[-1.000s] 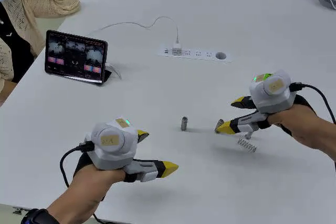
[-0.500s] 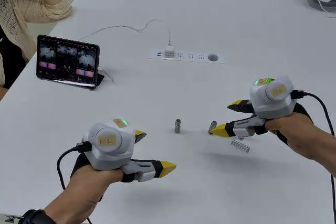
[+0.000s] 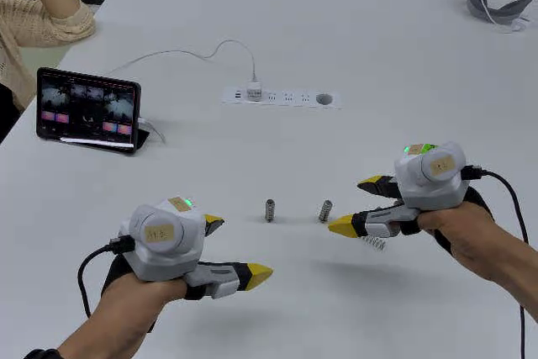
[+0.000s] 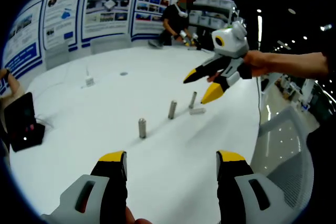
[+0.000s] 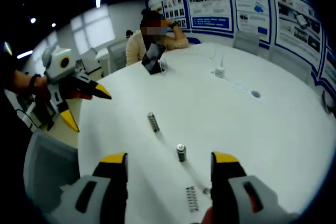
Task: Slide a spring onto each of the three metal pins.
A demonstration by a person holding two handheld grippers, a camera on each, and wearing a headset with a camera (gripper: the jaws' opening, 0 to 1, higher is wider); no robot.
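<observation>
Two short upright pins (image 3: 270, 209) (image 3: 325, 211) stand mid-table, and both look ribbed, as if wrapped by springs. A loose spring (image 3: 373, 242) lies flat just under my right gripper (image 3: 356, 203), which hovers open and empty right of the pins. In the right gripper view (image 5: 168, 158) the loose spring (image 5: 191, 199) lies between the jaws, with a pin (image 5: 181, 152) ahead. My left gripper (image 3: 235, 247) is open and empty, in front of the pins and to their left. The left gripper view (image 4: 172, 158) shows three pins in a row, the farthest one (image 4: 193, 99) thin, with the spring (image 4: 198, 111) beside it.
A tablet (image 3: 87, 111) stands at the left with a person in a beige sleeve (image 3: 42, 18) behind it. A power strip (image 3: 273, 97) with a plugged charger and cable lies beyond the pins. A grey object (image 3: 496, 6) sits at the far right corner.
The head view has shifted, so everything sits further left and lower in the picture. Both grippers keep nearly the same places relative to the pins and stay open.
</observation>
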